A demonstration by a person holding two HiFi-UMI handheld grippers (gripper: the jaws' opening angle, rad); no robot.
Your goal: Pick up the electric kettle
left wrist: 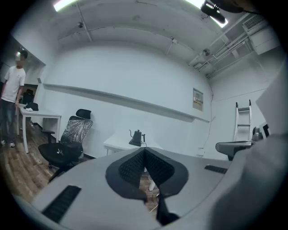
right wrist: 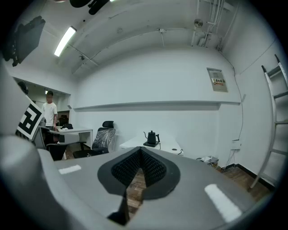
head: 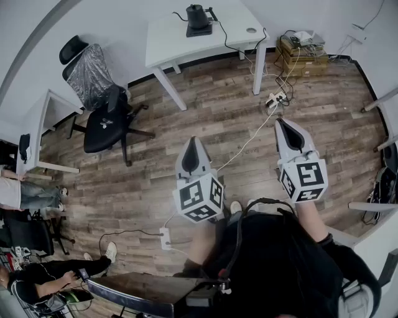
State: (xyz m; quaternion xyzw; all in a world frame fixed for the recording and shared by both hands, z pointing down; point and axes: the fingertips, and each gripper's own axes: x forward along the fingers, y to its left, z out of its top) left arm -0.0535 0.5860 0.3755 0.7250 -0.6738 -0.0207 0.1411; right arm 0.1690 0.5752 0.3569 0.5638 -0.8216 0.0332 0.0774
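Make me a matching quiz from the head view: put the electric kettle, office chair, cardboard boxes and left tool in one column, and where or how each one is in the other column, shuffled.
Column one:
1. electric kettle
2. office chair
3. cardboard boxes
4. left tool

Column two:
a. on the floor, right of the white table
b. shut, nothing in it
c. on the white table
d. on the floor, left of the white table

Pairs: 1-c, 2-d, 3-a, 4-b
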